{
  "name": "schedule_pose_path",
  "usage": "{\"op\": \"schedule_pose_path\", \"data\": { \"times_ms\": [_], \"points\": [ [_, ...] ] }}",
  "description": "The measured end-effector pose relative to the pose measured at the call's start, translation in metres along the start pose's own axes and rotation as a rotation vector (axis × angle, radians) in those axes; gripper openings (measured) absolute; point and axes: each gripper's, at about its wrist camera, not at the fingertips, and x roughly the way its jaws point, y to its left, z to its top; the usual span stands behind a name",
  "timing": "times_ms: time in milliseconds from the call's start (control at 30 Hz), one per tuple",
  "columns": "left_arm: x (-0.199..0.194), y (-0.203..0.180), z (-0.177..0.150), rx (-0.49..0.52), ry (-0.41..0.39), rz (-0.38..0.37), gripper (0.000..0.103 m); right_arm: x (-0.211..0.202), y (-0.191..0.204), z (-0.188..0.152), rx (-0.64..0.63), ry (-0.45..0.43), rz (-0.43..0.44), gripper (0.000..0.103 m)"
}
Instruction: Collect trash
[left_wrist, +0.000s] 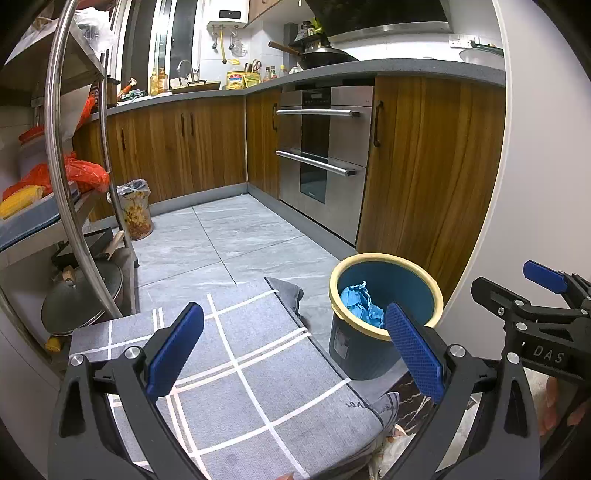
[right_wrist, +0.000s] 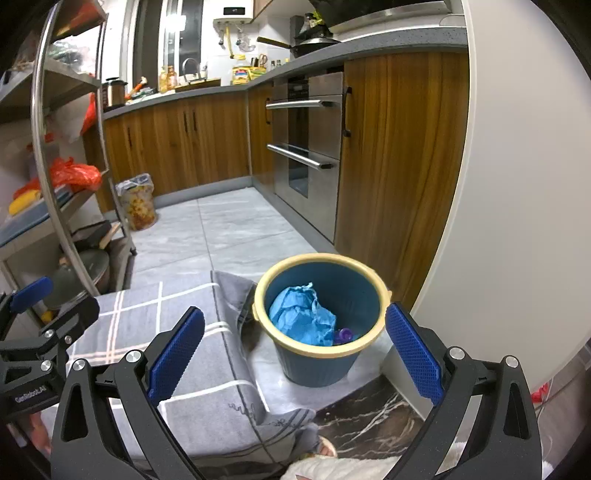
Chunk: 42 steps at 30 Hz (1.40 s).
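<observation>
A small blue bin with a cream rim (left_wrist: 413, 291) (right_wrist: 354, 291) stands on the kitchen floor beside a grey checked mat (left_wrist: 240, 354) (right_wrist: 155, 321). Crumpled blue paper (left_wrist: 360, 302) (right_wrist: 301, 317) lies inside it, and a small purple item (right_wrist: 345, 335) shows beside the paper in the right wrist view. My left gripper (left_wrist: 295, 350) is open and empty above the mat, to the left of the bin. Open and empty too, my right gripper (right_wrist: 295, 354) hovers just in front of the bin. Each gripper appears at the edge of the other's view.
Wooden cabinets and a steel oven (left_wrist: 325, 147) line the far and right sides. A metal rack (left_wrist: 70, 184) with pots and orange bags stands on the left. A lined patterned bin (left_wrist: 135, 210) sits by the rack. A white wall (right_wrist: 517, 184) rises at the right.
</observation>
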Motion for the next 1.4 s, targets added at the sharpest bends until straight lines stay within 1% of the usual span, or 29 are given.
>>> {"op": "schedule_pose_path", "data": {
  "times_ms": [1400],
  "points": [
    [-0.0013,-0.0007,-0.0014,0.008,0.004,-0.001,0.097,0.0016,-0.0041,0.0019,0.000,0.003,0.003,0.098]
  ]
}}
